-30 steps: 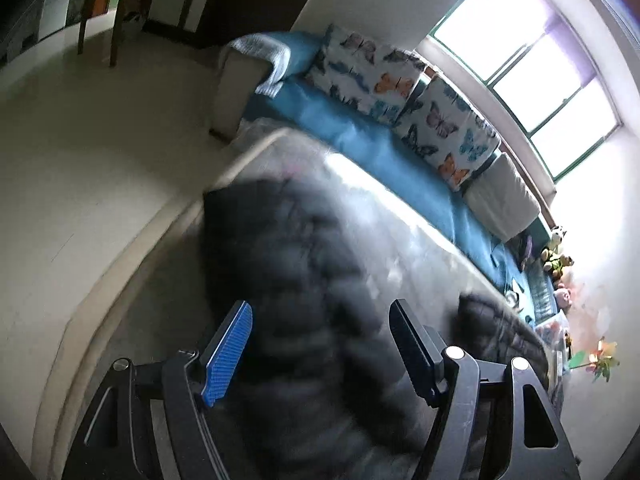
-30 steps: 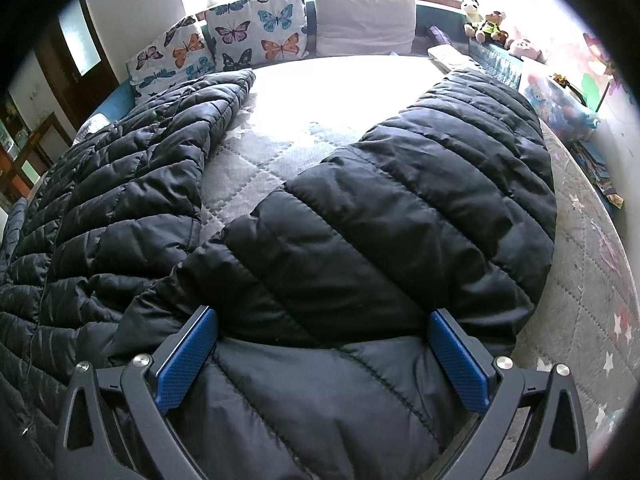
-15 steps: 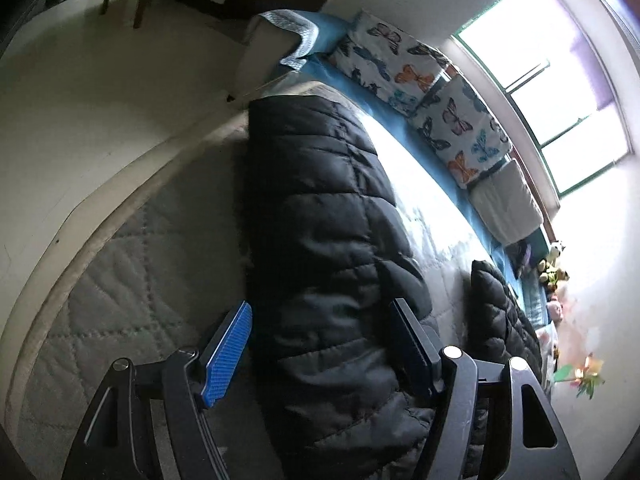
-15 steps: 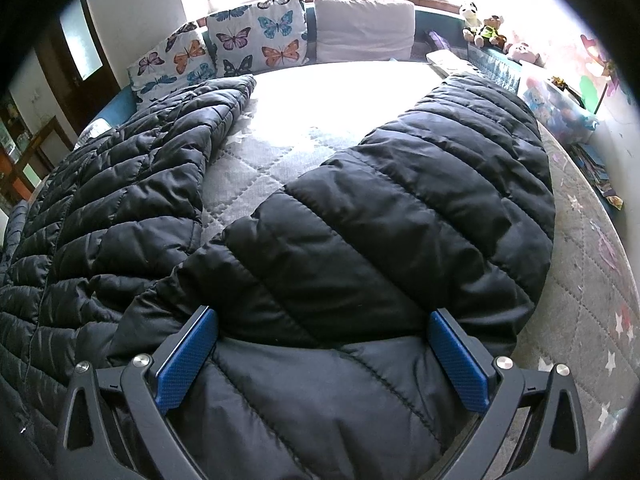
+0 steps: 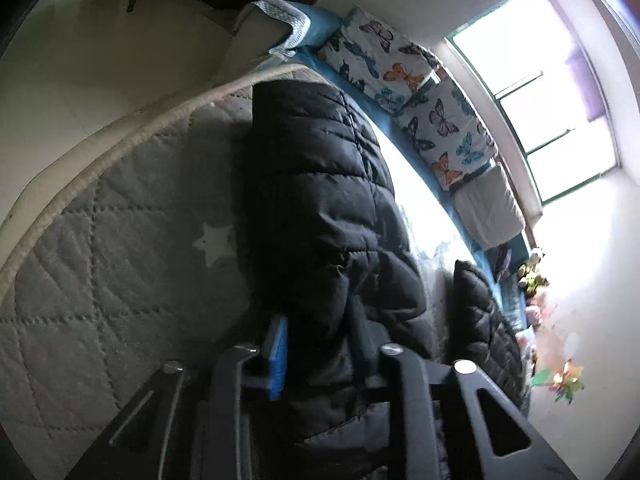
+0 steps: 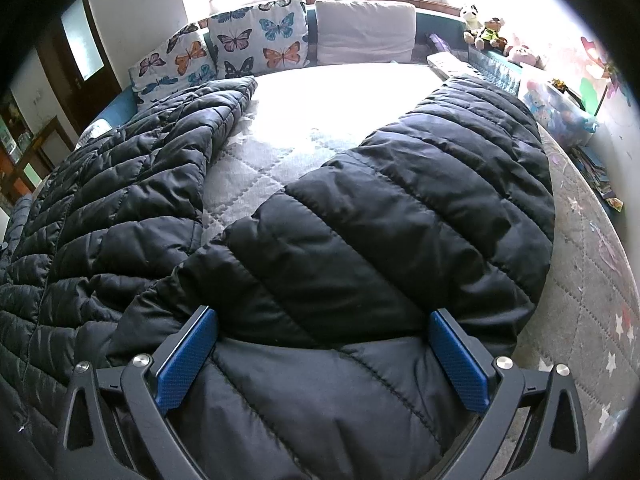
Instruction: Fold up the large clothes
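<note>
A large black quilted puffer jacket lies spread on a grey quilted mattress, both sleeves reaching toward the pillows. In the left wrist view the left sleeve runs away from me. My left gripper is shut on a bunched fold of the jacket near the sleeve's base. My right gripper is open, its blue pads wide apart, resting over the right sleeve's base without pinching it.
Butterfly pillows and a white cushion line the far side under a window. Stuffed toys and boxes sit at the far right. The mattress's left edge borders bare floor.
My left gripper has closed from wide open onto the jacket fabric and moved lower and closer to the sleeve. The right gripper has stayed still and open.
</note>
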### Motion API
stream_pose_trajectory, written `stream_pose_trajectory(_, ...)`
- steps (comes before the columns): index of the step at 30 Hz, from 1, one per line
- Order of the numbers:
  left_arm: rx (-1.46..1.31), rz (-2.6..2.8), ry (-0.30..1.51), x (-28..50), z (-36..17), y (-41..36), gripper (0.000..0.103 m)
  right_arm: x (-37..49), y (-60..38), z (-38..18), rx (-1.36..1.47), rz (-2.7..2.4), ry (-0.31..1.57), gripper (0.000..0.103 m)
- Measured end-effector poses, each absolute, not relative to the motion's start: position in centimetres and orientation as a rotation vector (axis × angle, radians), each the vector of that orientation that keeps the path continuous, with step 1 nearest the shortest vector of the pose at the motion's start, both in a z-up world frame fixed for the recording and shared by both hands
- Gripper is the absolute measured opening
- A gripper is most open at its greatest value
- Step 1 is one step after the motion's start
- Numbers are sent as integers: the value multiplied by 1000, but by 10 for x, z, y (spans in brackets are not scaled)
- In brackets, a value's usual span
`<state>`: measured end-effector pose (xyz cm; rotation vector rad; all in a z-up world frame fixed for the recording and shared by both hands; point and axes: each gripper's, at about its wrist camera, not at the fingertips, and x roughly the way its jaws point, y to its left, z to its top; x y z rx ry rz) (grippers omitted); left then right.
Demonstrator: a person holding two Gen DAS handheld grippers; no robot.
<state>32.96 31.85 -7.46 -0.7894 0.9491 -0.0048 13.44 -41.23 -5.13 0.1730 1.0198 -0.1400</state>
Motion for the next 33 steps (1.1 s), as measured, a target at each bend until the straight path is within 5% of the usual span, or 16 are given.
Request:
stream_pose_trajectory(4,-739,-32,873,316,-40,308,13,139,-412,-50,164,-139,1049,103)
stream_pose_trajectory(11,-633,-136,762,287,40,261,12,130,-390,-11,92,-171,999,102)
stream_pose_trajectory(22,-492,-482,675,216,129,122,12,59,-222,16,-170,346,926,102)
stream_pose_trajectory(33,-185,-800,828,105,107,-67,12,12,-159,-43,-371,454,1016,101)
